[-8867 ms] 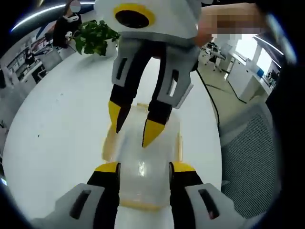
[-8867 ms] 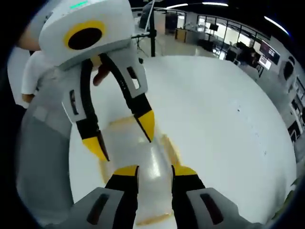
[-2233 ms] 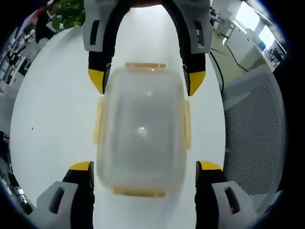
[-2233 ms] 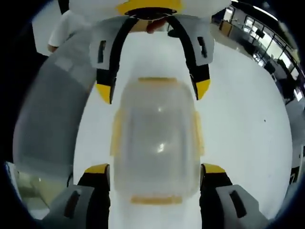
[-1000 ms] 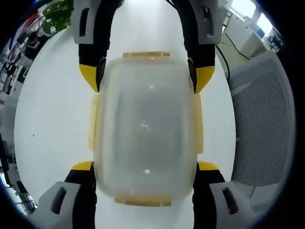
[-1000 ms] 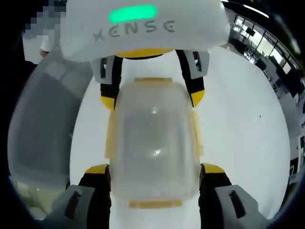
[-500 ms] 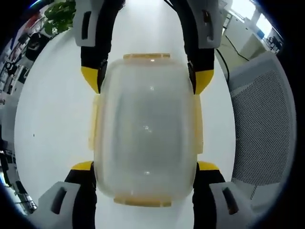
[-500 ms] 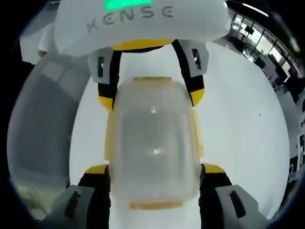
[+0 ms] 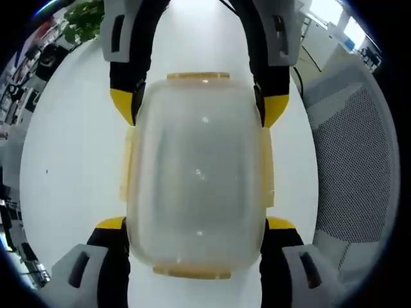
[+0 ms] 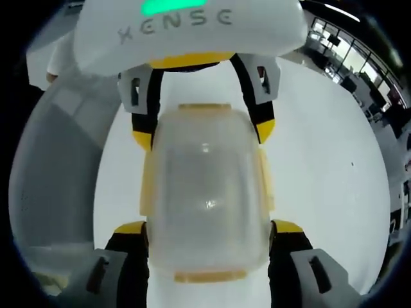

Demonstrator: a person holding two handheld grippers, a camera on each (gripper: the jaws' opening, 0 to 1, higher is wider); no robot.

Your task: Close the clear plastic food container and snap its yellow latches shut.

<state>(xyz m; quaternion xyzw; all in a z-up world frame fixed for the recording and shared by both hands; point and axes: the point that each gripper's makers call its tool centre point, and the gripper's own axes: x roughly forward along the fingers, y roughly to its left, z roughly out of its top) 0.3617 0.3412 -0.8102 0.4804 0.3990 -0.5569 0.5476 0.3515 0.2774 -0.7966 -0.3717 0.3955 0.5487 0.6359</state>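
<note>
Fingers (image 9: 112, 224) of the left gripper (image 9: 196, 223) spread wide and released, yellow tips sitting just outside the near corners of the clear container (image 9: 196, 173). Same story from the far end: right gripper (image 10: 207, 228) open too, its own tips flanking the opposite corners. Straddling, not squeezing, as far as can be judged; whether any tip actually touches the plastic cannot be told.

Sits flat on the white counter (image 9: 70, 160), that container, bracketed between the two grippers, lid on top and looking seated all round. Four yellow latches on show: far latch (image 9: 198, 76), near latch (image 9: 191, 273), left latch (image 9: 125, 163), right latch (image 9: 266, 167). Both side ones appear as thin strips standing a little proud of the walls. Snapped or loose? Cannot tell from straight above.

Mesh chair (image 9: 350, 167) off to the right of the counter, a green plant (image 9: 87, 16) far left, well apart from the action.

Reads as the latching step: closing looks done, clips most likely the job in hand. Next move probably calls for narrowing one pair of fingers onto the side latches and pressing them inward against the walls until they seat, with the other gripper steadying the box so it does not skate on the smooth counter. Then the same for the near and far latches. Needs even pressure, since a lopsided push could pop the lid back up at a corner.
</note>
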